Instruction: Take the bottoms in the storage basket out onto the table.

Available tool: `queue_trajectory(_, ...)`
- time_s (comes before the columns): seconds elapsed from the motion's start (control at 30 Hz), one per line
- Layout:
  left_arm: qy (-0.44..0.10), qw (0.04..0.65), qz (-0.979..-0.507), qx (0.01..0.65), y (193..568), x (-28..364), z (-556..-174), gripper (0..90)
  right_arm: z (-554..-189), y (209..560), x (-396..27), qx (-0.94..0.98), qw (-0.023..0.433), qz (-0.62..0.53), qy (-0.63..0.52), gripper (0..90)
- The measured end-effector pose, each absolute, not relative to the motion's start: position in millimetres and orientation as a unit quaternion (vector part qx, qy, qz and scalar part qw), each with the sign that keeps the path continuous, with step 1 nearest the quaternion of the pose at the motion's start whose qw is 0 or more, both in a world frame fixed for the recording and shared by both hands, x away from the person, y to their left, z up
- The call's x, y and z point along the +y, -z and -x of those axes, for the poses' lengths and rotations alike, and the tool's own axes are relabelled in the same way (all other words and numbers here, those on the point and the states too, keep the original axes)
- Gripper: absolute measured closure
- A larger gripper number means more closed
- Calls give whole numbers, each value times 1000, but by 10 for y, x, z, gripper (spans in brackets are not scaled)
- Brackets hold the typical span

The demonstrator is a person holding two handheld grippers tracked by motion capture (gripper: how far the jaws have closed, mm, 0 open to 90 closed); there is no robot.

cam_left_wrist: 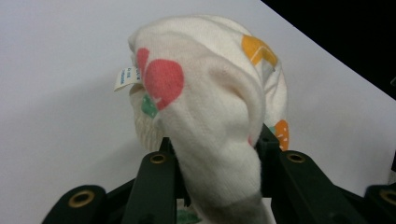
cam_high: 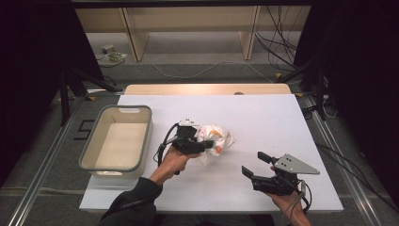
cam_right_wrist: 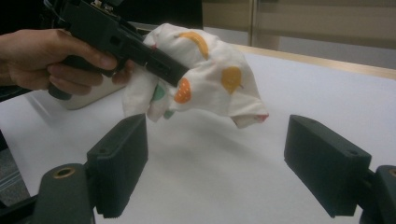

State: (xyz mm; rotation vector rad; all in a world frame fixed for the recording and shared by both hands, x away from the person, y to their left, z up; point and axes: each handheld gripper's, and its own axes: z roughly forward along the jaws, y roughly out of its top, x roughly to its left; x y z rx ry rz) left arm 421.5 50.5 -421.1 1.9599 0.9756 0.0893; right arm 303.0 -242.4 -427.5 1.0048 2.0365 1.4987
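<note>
The left gripper (cam_high: 203, 144), its jaws clamped on a bunched white fruit-print cloth (cam_high: 215, 138), holds it just above the white table (cam_high: 263, 117), likely bound for the beige bin (cam_high: 89, 157) at nine o'clock, while the right gripper (cam_high: 254, 165) waits with jaws wide apart and empty at five o'clock of the cloth

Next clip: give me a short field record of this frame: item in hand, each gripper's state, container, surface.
item: white cloth with coloured prints, bunched, lifted off the table
left gripper: shut on the cloth, which drapes over its jaws
right gripper: open, nothing between the jaws, apart from the cloth
container: grey-rimmed bin, nothing visible inside, to the left of the cloth
surface: white table
</note>
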Motion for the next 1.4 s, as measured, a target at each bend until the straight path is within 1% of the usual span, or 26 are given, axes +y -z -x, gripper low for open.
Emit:
queue_trajectory(0.67,-23,437,-811,387,4366,374,-4207,674,-3024,4275,-2420,732,207,-361,-539,225)
queue_trajectory(0.97,-14,418,-815,401,4501,409,-4259,643,-3022,4273,-2421,731,207,-361,-541,226)
queue_trajectory(1.17,-18,400,-823,404,4543,400,-4269,577,-3023,4273,-2422,732,208,-361,-539,227)
queue_trajectory(1.4,-25,380,-827,414,4550,425,-4298,449,-3017,4269,-2425,732,208,-361,-539,228)
